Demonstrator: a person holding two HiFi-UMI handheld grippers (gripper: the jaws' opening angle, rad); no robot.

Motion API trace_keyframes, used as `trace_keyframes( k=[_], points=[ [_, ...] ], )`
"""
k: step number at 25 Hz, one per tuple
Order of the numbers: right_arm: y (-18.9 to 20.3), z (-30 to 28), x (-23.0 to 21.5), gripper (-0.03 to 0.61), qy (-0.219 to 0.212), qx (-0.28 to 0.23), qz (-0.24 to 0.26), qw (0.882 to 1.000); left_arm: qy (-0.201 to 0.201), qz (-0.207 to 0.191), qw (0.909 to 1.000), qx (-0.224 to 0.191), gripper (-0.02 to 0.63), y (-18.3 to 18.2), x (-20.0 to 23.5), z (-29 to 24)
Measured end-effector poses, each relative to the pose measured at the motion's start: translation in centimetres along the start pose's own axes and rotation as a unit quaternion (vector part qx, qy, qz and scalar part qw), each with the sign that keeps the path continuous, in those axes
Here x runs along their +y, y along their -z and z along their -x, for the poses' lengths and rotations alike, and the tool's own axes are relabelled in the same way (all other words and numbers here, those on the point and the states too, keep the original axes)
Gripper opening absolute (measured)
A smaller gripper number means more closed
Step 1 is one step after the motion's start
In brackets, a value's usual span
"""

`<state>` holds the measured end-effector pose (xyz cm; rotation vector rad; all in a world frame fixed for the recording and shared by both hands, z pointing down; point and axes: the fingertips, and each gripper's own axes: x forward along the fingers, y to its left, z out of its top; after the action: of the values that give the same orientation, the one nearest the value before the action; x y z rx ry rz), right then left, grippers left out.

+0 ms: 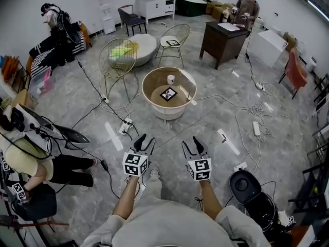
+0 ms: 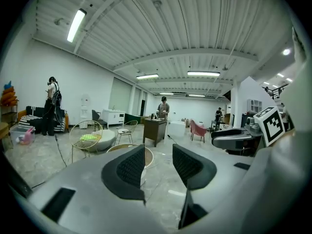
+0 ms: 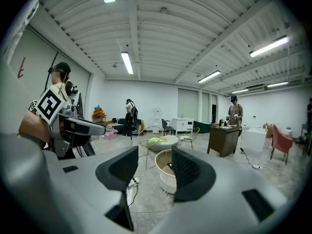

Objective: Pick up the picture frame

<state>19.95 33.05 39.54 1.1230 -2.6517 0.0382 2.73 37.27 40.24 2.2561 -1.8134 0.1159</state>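
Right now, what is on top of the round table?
A frame lies flat near the middle of the table, and a white cup stands just beyond it. In both gripper views the raised rim covers most of the top.

The picture frame (image 1: 168, 93) lies on the round table (image 1: 169, 112), a cup (image 1: 171, 79) behind it, the left gripper (image 1: 145, 138) and right gripper (image 1: 189, 141) before it.

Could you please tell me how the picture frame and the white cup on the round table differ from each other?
The picture frame is dark-edged and square; the white cup is pale and round. The frame lies flat, turned cornerwise to the person, while the cup stands upright. The frame is nearer the person, and the cup stands just beyond it, apart. Both rest on the round table, inside its raised rim.
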Motion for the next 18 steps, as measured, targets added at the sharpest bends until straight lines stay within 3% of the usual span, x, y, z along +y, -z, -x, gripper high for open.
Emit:
trace_keyframes(
  k=[18],
  points=[
    [-4.8, -16.5, -4.0, 0.215, 0.027, 0.019, 0.008, 0.999, 0.028, 0.003, 0.9996, 0.001, 0.175, -5.4, 12.4, -12.9]
  ],
)
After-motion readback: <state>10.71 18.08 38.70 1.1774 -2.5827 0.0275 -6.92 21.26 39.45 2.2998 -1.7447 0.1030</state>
